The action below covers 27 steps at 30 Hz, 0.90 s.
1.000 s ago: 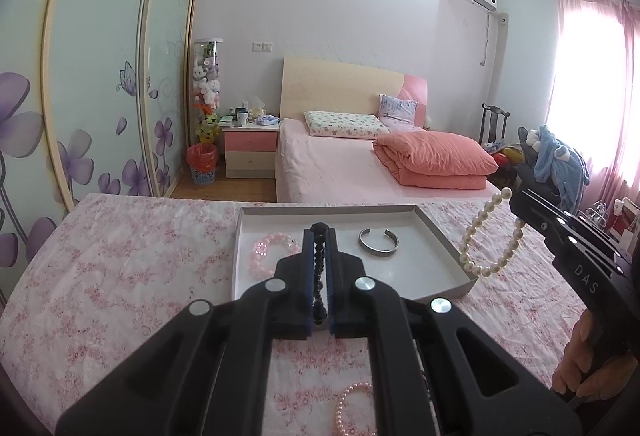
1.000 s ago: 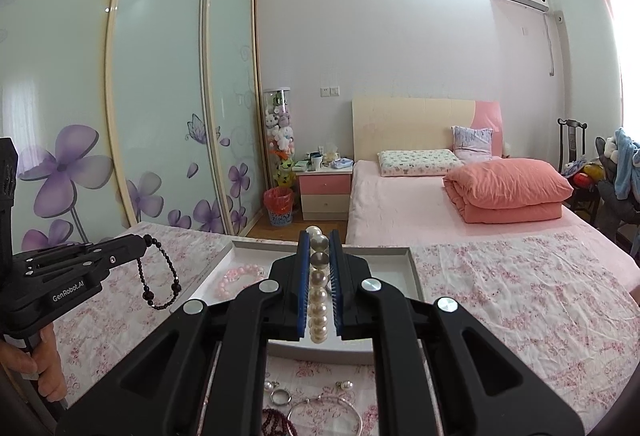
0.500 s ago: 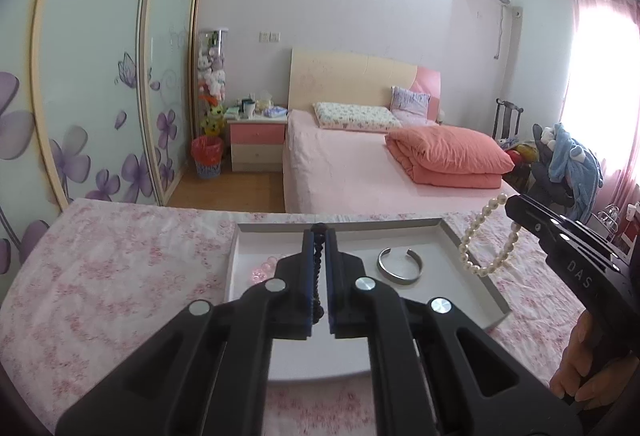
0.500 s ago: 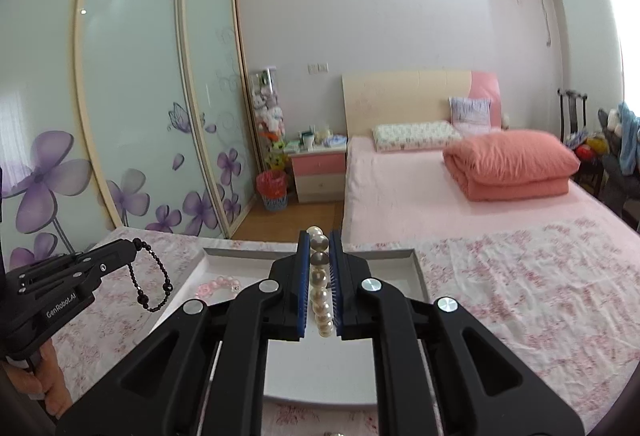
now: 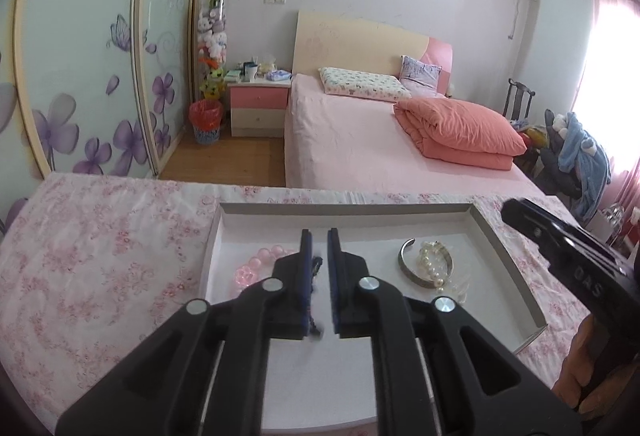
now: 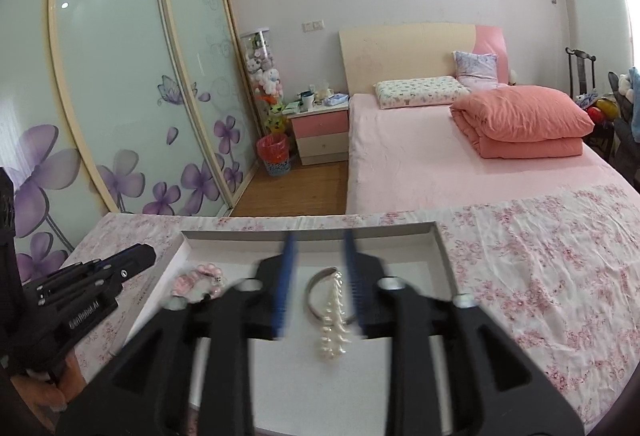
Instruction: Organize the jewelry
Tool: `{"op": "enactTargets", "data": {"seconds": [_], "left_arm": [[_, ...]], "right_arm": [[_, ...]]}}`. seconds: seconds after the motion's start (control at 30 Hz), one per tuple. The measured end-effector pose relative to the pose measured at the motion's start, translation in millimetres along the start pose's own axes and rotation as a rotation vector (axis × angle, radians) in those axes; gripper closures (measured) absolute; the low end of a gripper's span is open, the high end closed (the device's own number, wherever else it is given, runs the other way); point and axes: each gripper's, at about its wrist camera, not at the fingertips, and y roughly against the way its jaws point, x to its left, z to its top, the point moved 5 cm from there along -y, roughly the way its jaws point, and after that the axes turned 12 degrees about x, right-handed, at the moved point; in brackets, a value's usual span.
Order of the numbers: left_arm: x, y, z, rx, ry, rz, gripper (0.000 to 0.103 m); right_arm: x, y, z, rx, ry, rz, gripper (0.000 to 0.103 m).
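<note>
1. Hovering over the white tray [image 5: 216, 236], the left gripper [image 5: 318, 276] has its jaws slightly parted; dark beads [image 5: 316, 268] hang blurred between them, grip uncertain.
2. Right gripper [image 6: 318, 268] spread wide above the tray; pearl bracelet [image 6: 334, 320] lies across the silver bangle [image 6: 314, 286]; pink bead bracelet [image 6: 196, 278] at the tray's left.

At the right edge of the left wrist view, the right claw [image 5: 516, 209] carries white letters "DAS". At lower left of the right wrist view, the left claw [image 6: 144, 256] reads "GenRobot.AI", blurred.
</note>
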Motion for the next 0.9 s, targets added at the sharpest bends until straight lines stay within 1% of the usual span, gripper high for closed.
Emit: {"op": "enactTargets", "data": {"seconds": [0.1, 0.2, 0.57, 0.67, 0.73, 0.8, 0.9], "left_arm": [[9, 2, -1, 0.001, 0.025, 0.005, 0.086], [18, 5, -4, 0.006, 0.045, 0.009, 0.085], [24, 16, -19, 0.017, 0.048, 0.015, 0.083], [24, 21, -28, 0.023, 0.043, 0.010, 0.083], [26, 27, -37, 0.028, 0.038, 0.004, 0.079], [26, 31, -44, 0.031, 0.030, 0.002, 0.075], [25, 40, -61, 0.042, 0.007, -0.006, 0.073]], "right_arm": [[-7, 3, -5, 0.000, -0.009, -0.016, 0.065], [-15, 8, -9, 0.003, -0.032, -0.011, 0.065], [-16, 19, -19, 0.008, -0.018, -0.011, 0.065], [-16, 28, -28, 0.015, -0.009, -0.009, 0.065], [-17, 34, -38, 0.027, -0.002, -0.008, 0.065], [-18, 39, -50, 0.046, 0.005, -0.003, 0.065], [-19, 43, -72, 0.096, 0.024, 0.000, 0.065]]}}
